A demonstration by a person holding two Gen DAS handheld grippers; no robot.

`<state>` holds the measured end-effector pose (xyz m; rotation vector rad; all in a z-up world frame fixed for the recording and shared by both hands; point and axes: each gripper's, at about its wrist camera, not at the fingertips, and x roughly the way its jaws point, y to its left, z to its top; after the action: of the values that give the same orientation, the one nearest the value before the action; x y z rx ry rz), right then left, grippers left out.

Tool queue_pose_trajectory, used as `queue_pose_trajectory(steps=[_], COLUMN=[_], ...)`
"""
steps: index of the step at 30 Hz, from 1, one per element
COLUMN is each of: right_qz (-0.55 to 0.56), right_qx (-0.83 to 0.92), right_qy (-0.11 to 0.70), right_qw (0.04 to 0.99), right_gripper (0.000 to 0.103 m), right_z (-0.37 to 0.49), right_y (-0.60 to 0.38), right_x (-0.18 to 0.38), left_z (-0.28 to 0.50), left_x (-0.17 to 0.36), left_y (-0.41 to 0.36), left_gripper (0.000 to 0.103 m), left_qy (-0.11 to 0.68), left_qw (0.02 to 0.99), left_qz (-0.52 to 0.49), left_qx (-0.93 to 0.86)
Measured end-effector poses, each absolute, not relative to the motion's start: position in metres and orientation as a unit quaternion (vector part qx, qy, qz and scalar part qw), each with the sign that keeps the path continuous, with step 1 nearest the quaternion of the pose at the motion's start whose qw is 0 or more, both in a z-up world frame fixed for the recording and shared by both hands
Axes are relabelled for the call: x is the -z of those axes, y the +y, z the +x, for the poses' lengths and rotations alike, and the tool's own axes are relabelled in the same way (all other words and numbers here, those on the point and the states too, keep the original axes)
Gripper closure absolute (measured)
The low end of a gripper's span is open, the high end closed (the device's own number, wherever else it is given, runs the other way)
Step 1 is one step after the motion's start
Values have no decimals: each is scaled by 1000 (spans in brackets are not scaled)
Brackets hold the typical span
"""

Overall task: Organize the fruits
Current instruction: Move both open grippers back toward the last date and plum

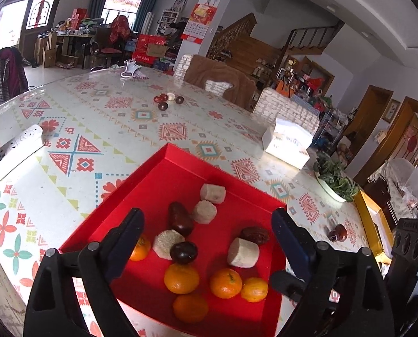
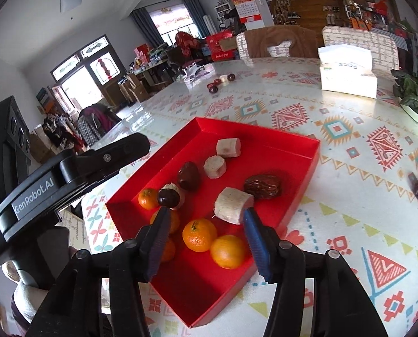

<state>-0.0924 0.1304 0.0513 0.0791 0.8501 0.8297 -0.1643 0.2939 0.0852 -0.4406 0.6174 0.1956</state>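
Both grippers hover over the red tray (image 2: 293, 193), jaws wide apart and holding nothing: left gripper (image 1: 207, 233), right gripper (image 2: 206, 233). Inside the tray lie oranges (image 2: 199, 234), dark dates (image 2: 262, 186) and pale banana pieces (image 2: 232, 205). Loose dates (image 1: 338, 233) wait on the worktop (image 1: 110, 129) at three o'clock of the tray, more at twelve o'clock. The round fruit could roll when nudged, and the two grippers, close together, might collide.

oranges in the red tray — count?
5. Four cluster at the red tray's near end; one sits left, partly hidden behind the left gripper's finger.
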Motion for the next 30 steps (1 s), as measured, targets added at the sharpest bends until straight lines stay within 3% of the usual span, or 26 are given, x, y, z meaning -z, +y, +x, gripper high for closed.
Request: queue_pose_trajectory(steps=[18, 22, 30], right_qz=[64, 58, 91], right_qx=[-305, -281, -249], right_qy=[381, 363, 376], right_qw=[871, 886, 888], right_gripper=[39, 31, 31], right_z=[-80, -79, -59], right_y=[37, 11, -34], right_x=[-72, -79, -63], left_z=[-160, -155, -139], left_x=[-108, -114, -103], left_y=[235, 213, 173], left_gripper=[12, 12, 12], left_qy=[305, 298, 328], left_qw=[932, 939, 936], left_qz=[-185, -163, -127], left_qx=[-64, -52, -3])
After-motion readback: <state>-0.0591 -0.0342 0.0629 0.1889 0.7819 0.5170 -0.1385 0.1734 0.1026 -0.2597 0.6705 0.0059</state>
